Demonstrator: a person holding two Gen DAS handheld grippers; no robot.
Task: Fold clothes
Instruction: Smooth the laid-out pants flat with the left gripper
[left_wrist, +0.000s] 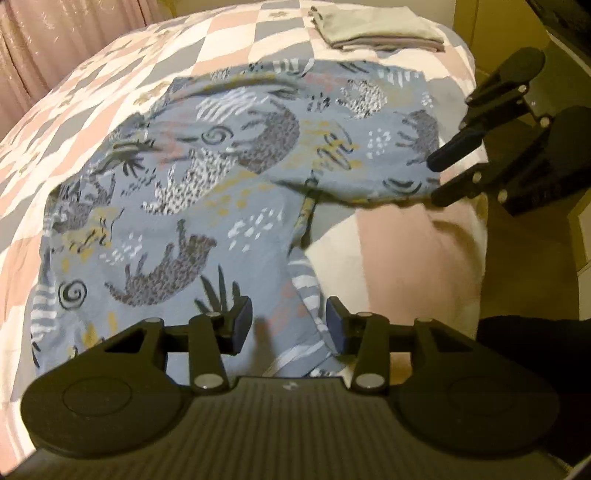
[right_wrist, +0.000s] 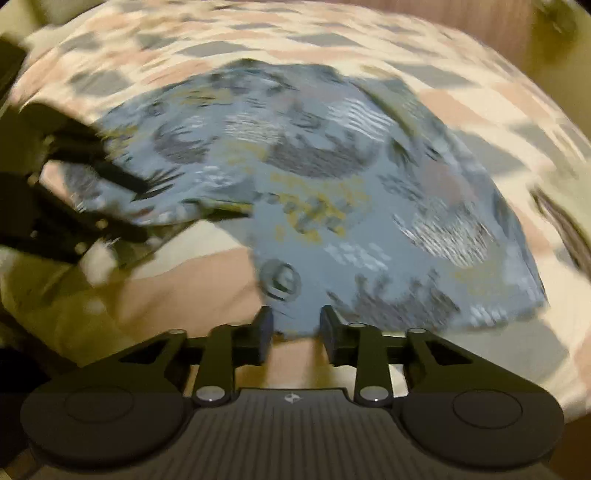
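A blue-grey garment (left_wrist: 207, 206) printed with spotted animals, spirals and pale brush strokes lies spread on a bed, over a checked bedspread (left_wrist: 110, 85) of pink, grey and white squares. It looks like a pair of trousers, with 1 leg reaching toward the bed's edge and the other running down toward the left wrist camera. The left gripper (left_wrist: 289, 325) sits low over the near leg, its 2 fingers apart with printed fabric showing in the gap between them. The right gripper (right_wrist: 296, 330) has its fingers parted at the near hem; whether they touch the cloth cannot be told in its blurred view. A folded stack of grey and mauve clothes (left_wrist: 376, 31) rests at the far end of the bed, and pink curtains (left_wrist: 59, 33) hang beyond it.
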